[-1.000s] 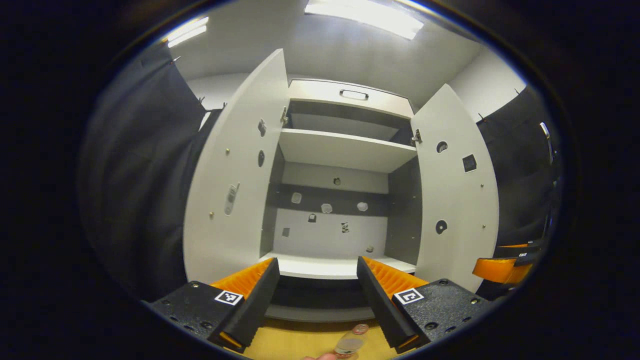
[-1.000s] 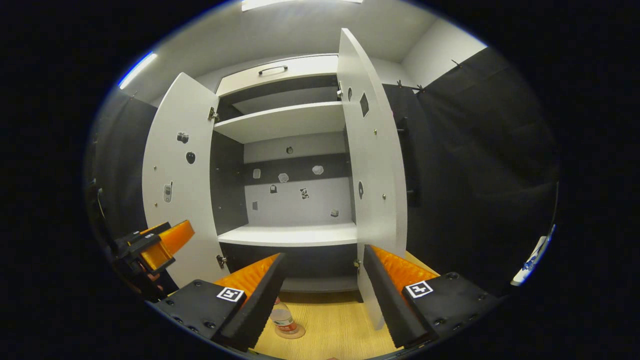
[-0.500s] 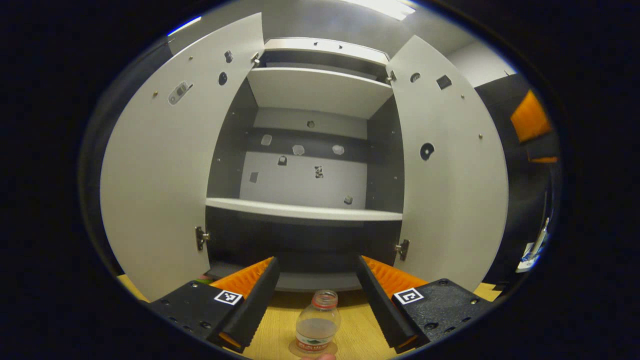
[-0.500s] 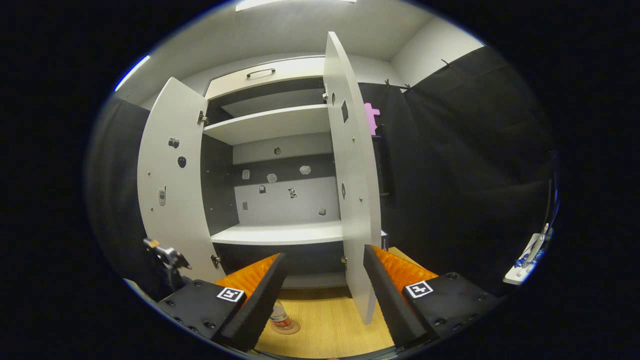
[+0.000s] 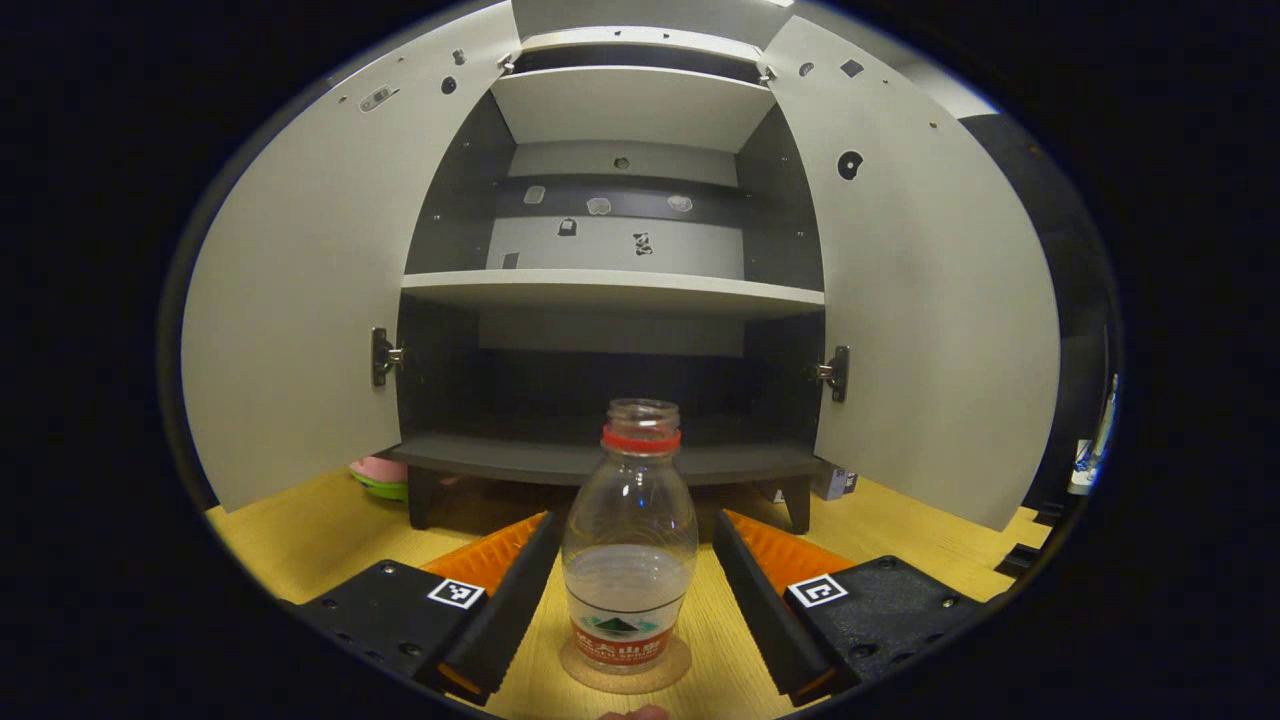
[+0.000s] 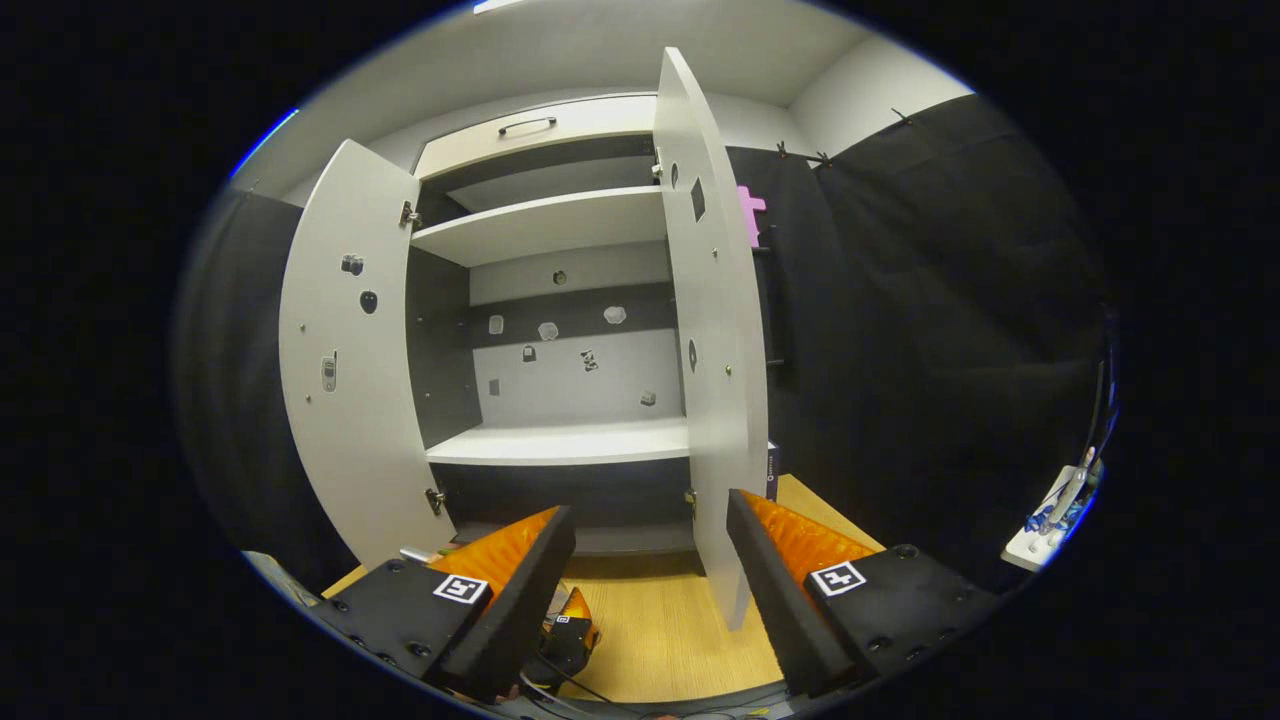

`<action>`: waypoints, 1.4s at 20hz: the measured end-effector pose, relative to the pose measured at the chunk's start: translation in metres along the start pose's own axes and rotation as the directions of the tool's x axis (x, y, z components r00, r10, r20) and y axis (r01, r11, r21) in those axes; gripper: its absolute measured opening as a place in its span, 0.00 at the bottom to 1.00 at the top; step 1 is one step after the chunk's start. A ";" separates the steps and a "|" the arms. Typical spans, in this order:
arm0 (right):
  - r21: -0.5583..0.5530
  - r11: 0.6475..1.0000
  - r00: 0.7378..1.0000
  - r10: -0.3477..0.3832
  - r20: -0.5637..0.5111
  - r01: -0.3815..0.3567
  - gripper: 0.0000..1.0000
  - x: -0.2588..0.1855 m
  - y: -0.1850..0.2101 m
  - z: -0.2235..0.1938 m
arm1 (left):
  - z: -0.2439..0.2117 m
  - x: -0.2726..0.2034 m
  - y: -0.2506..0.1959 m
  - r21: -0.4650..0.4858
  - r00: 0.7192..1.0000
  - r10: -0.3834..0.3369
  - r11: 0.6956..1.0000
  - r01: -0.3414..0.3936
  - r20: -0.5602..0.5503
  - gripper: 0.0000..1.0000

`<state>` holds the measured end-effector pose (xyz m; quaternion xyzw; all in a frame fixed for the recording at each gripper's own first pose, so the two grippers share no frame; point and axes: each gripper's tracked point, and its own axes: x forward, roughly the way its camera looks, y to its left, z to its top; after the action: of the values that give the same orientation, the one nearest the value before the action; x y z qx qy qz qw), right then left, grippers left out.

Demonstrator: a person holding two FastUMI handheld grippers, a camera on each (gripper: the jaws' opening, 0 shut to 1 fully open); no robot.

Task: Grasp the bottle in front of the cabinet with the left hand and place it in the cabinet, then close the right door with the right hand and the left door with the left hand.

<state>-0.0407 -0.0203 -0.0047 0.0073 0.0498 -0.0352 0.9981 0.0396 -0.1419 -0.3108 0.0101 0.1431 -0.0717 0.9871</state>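
My left gripper [image 5: 632, 580] has its fingers spread wide on either side of the clear uncapped plastic bottle with a red neck ring [image 5: 629, 560], not touching it. The bottle stands upright on the yellow wooden worktop [image 5: 310, 530] before the white open-doored cabinet [image 5: 610, 290]. My right gripper [image 6: 650, 575] gapes wide, holding nothing, near the right door [image 6: 715, 380].

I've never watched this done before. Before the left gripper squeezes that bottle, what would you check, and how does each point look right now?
1. Bottle upright on the wooden floor: ok.
2. Bottle centred between the left gripper fingers: ok.
3. Left gripper open wide enough: ok.
4. Both cabinet doors, left door and right door, open: ok.
5. Bottom shelf free for the bottle: ok.
6. Right gripper open, away from the bottle: ok.
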 end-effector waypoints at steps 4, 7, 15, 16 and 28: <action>-0.029 1.000 1.000 -0.002 -0.009 0.001 1.00 -0.003 -0.003 -0.003 | -0.023 0.001 0.001 -0.042 0.998 0.026 0.999 -0.028 -0.048 0.95; -0.034 0.999 1.000 0.010 -0.015 -0.010 1.00 -0.004 -0.004 -0.003 | -0.028 0.003 0.003 -0.039 0.998 0.034 0.999 -0.036 -0.054 0.93; -0.030 0.998 0.999 0.049 -0.002 -0.049 1.00 0.010 -0.001 -0.007 | 0.017 -0.033 -0.001 -0.015 0.992 -0.101 0.995 0.100 -0.073 0.72; -0.031 0.998 0.999 0.053 0.000 -0.053 1.00 0.011 0.001 -0.008 | 0.031 -0.040 0.006 -0.018 0.993 -0.097 0.995 0.096 -0.064 0.72; 0.002 1.000 1.000 -0.019 0.017 0.019 1.00 0.027 -0.023 -0.022 | 0.285 -0.029 0.061 -0.112 0.989 -0.132 0.984 0.139 0.074 0.72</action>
<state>-0.0179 -0.0452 -0.0299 0.0074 0.0415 -0.0449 0.9981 0.1006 -0.0893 -0.0292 -0.0598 0.1148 -0.1305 0.9830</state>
